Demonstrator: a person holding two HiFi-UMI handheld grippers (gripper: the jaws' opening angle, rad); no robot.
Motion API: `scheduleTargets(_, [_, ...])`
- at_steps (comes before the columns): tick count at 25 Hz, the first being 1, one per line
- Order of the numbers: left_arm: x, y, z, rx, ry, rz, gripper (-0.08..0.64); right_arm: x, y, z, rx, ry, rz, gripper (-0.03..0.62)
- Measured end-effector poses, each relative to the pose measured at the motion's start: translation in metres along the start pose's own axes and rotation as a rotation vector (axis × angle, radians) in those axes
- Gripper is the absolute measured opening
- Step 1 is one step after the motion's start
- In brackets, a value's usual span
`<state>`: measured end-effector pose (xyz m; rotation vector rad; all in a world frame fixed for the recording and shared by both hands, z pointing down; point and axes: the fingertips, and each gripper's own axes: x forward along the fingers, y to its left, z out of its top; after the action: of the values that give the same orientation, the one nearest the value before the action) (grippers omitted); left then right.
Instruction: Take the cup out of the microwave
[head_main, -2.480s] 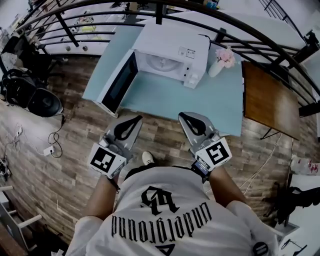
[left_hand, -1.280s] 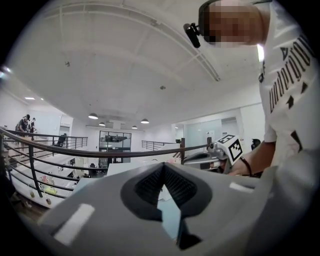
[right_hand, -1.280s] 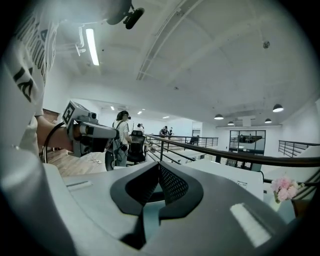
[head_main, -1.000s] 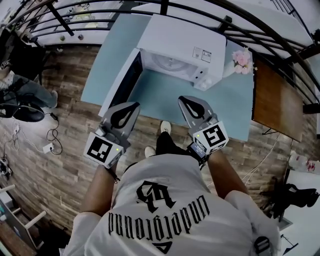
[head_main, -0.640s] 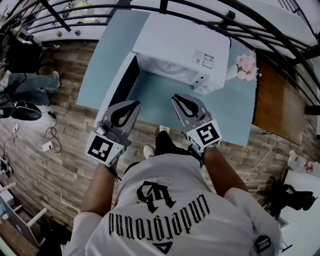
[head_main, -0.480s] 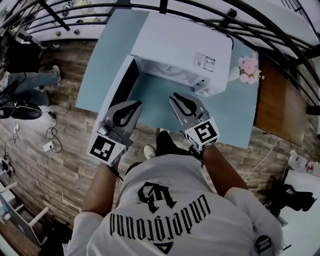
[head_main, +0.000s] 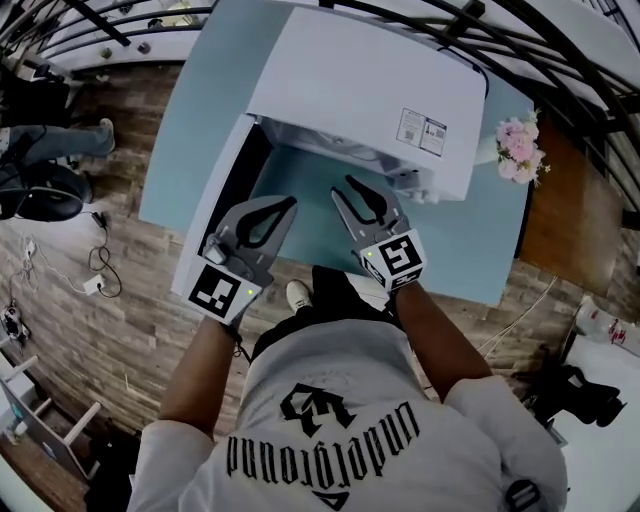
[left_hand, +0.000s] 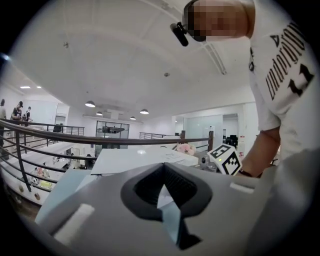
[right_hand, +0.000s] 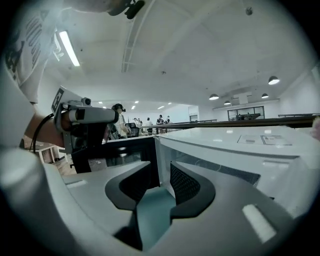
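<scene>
On the light-blue table stands a white microwave with its door swung open to the left, and pink flowers stand just beside its right end. The cup cannot be made out: the head view hides the cavity under the microwave's top, and the right gripper view shows only its front edge. Before the opening, the left gripper has its jaws together on nothing, while the right gripper has just been opening its jaws, now wide and empty.
</scene>
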<state>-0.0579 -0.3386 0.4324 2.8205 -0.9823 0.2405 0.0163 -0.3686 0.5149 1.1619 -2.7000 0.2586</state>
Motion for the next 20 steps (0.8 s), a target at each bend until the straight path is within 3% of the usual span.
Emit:
scheduleTargets(5, [0.019, 0.014, -0.019, 0.013, 0.019, -0.007, 0.049, 0.026, -0.020, -0.028, 0.011, 0.016, -0.005, 0.101])
scheduleTargets(20, [0.055, 0.050, -0.077, -0.052, 0.025, 0.036, 0.049, 0.084, -0.071, -0.087, 0.083, 0.025, -0.091, 0.126])
